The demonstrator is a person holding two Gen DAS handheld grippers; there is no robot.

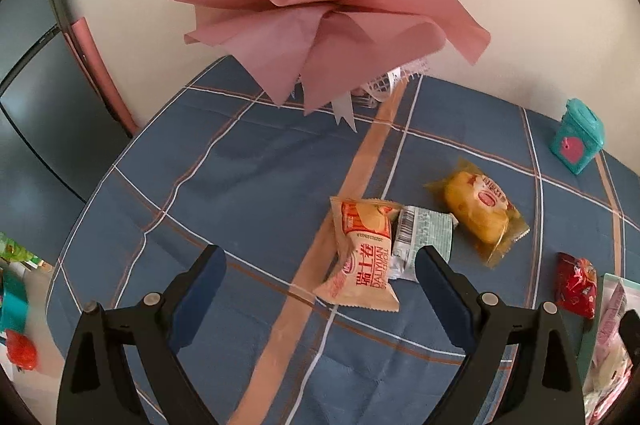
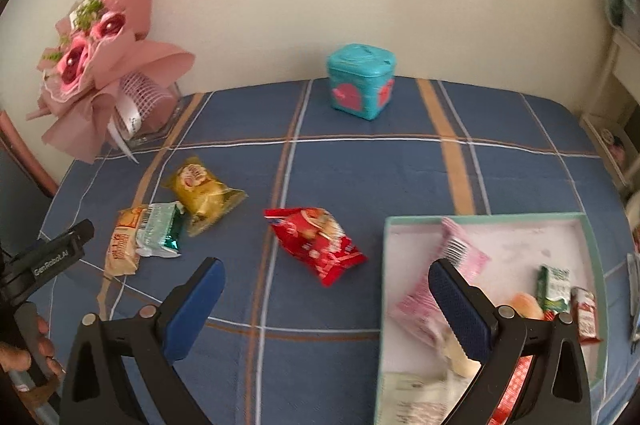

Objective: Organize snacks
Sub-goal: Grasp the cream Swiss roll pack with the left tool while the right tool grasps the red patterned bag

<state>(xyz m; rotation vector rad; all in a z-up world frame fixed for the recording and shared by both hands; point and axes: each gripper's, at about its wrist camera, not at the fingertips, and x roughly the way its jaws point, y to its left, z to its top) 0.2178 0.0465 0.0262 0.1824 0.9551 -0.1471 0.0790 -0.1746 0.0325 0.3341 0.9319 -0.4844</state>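
Glossy plastic wrappers on the red snack [image 2: 316, 245] and yellow cake [image 1: 478, 211]; matt woven checked tablecloth [image 2: 360, 165].

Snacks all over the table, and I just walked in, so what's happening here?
A person with a gripper in each hand is sorting snacks into a tray. Both the left gripper and right gripper hold nothing, jaws open. Several packets already lie in the tray. The red packet, yellow cake, beige roll and green-white packet remain on the tablecloth.

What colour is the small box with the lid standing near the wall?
The small box is teal with pink heart shapes on its sides; the right wrist view shows it best.
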